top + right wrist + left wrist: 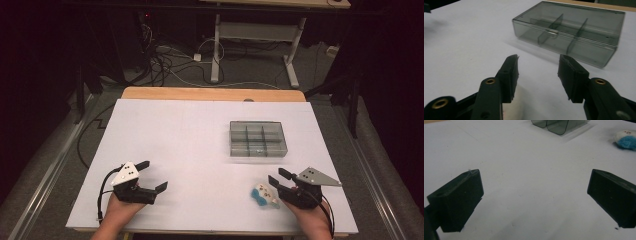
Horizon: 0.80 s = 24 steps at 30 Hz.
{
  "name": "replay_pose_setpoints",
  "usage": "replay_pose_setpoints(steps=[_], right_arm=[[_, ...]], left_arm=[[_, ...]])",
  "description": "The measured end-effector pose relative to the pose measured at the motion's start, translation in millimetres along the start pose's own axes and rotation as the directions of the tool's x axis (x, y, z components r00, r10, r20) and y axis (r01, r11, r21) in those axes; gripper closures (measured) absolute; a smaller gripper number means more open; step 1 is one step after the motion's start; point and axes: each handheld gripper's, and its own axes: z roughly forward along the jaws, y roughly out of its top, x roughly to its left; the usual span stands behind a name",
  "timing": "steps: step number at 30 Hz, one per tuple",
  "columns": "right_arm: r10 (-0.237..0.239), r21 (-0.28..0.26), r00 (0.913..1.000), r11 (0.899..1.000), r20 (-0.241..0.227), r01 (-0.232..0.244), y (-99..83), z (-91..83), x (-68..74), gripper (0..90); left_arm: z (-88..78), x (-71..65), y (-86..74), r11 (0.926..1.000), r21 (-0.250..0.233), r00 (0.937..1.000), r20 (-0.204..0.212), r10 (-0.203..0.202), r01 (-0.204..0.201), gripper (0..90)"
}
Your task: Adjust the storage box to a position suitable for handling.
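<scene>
Showing, at far left, the left gripper [153, 175] held low over the white table [190, 125], jaws spread wide and empty, with bare sheet between the two black pads in the left gripper view. Right of centre, a clear grey compartment box [258, 138], lid apparently down, dividers visible through it, well apart from both grippers. Nearer the front edge, a small white-and-blue soft toy [264, 195] lying on the sheet, just beside the right gripper [279, 176] and slightly to its left. Right gripper jaws partly parted, nothing between them, aimed toward the box in the right gripper view rather than at the toy. Probable step in hand: taking up the toy for the box. For a clean pick, turn the right jaws down and toward the toy, part them a little wider than the plush body, and straddle its middle rather than the blue tuft. Close gently until the pile gives, then lift straight up. Keep the left gripper free for the lid, probably needing to be raised first.
</scene>
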Motion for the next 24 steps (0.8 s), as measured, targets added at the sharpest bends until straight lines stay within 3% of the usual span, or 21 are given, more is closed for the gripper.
replay_pose_setpoints(steps=[4,10,17,20,24], right_arm=[[0.055,-0.02,0.9961,0.998,0.069,-0.054,-1.0,0.9,-17.5,63.1],[0.107,-0.014,0.9845,0.994,0.14,-0.106,-4.0,4.5,-40.3,89.0],[0.137,-0.036,0.9705,0.991,0.198,-0.133,4.6,23.6,-73.9,90.0],[0.195,-0.045,0.9621,0.981,0.19,-0.19,10.3,35.2,-89.2,90.0],[0.188,-0.03,0.9576,0.982,0.218,-0.186,20.6,50.9,-100.1,90.0]], left_arm=[[0.1,-1.1,-0.1,1.0,0.006,1.0,0.002,0.008,-0.008,0.0],[1.3,-1.7,0.4,0.9997,0.021,0.9998,0.014,0.015,-0.015,0.9],[1.3,-2.5,0.4,0.9995,0.022,0.9996,0.015,0.024,-0.024,1.3],[0.5,-1.1,0.1,0.9999,0.013,0.9999,0.014,0.008,-0.008,1.3],[0.6,-1.8,0.0,0.9998,0.013,0.9998,0.014,0.017,-0.017,1.3]])
